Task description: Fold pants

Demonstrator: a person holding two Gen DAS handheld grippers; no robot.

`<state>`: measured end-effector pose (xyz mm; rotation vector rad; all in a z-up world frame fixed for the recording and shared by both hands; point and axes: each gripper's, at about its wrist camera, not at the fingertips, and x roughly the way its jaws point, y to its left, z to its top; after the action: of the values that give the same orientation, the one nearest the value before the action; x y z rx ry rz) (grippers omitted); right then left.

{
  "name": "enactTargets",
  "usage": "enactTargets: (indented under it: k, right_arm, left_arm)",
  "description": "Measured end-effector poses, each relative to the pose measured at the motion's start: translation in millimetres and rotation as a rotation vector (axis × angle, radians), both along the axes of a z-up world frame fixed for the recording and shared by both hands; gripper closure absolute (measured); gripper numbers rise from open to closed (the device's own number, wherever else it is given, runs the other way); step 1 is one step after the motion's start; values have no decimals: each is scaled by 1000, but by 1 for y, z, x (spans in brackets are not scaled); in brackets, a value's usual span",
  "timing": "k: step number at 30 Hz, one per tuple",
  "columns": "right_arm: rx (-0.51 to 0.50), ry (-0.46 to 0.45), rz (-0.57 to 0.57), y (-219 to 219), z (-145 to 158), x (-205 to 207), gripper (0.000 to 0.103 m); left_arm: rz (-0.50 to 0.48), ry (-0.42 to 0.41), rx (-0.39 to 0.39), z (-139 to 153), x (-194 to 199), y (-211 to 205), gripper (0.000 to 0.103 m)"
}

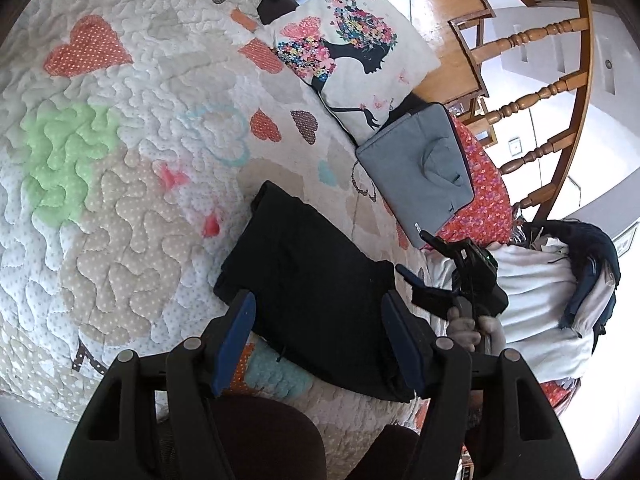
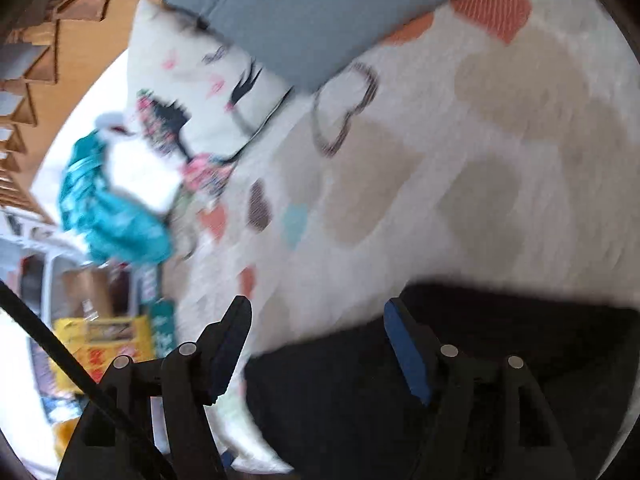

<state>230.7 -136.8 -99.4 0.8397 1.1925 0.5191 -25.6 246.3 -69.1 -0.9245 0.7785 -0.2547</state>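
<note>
Nearest the left wrist camera, the left gripper (image 1: pixel 318 336) hangs with its blue-padded fingers (image 1: pixel 234 340) spread wide and nothing between them, poised above the black pants (image 1: pixel 316 292). Those pants lie folded into a compact dark rectangle on the quilted bedspread (image 1: pixel 120 160), close to its near edge. Just beyond the pants' right side, the right gripper (image 1: pixel 416 260) is held in a hand (image 1: pixel 470 326), and its fingers stand apart. From the right wrist view, blurred by motion, the right gripper (image 2: pixel 318 344) is likewise spread and empty, with the pants (image 2: pixel 480 360) under its right finger. A gray laptop sleeve (image 1: pixel 420 168) lies near the bedspread's far right edge, overlapping a printed cushion (image 1: pixel 352 56) beside it.
</note>
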Motion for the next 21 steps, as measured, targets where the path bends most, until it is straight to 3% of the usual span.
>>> enactTargets:
  k: [2, 6, 8, 9, 11, 13, 14, 16, 17, 19, 21]
  right_arm:
    - [-22, 3, 34, 11, -6, -13, 29]
    - [-347, -39, 168, 47, -15, -29, 32]
    - [-492, -56, 233, 64, -24, -32, 48]
    - [-583, -87, 264, 75, -25, -33, 51]
    - [-653, -105, 286, 85, -20, -26, 61]
    - [-530, -108, 288, 86, -9, -14, 73]
    - [-347, -98, 274, 83, 0, -6, 73]
    - [-114, -107, 251, 78, 17, 0, 72]
    - [-36, -142, 226, 76, 29, 0, 62]
    - [-41, -169, 204, 76, 40, -5, 36]
    - [-119, -163, 211, 69, 35, -16, 34]
  left_arm:
    - [-2, 4, 11, 0, 0, -1, 39]
    - [9, 13, 11, -3, -2, 1, 39]
    - [14, 27, 7, -7, -2, 3, 39]
    - [16, 33, 4, -9, -2, 3, 39]
    - [18, 43, -4, -12, -2, 3, 39]
    - [18, 52, -13, -15, -2, 3, 39]
    - [18, 55, -16, -15, -2, 2, 39]
    - [19, 61, -16, -16, -1, 2, 39]
    - [21, 62, -15, -16, -1, 2, 39]
    - [21, 66, -14, -18, 0, 3, 39]
    - [16, 73, -13, -21, 0, 3, 39]
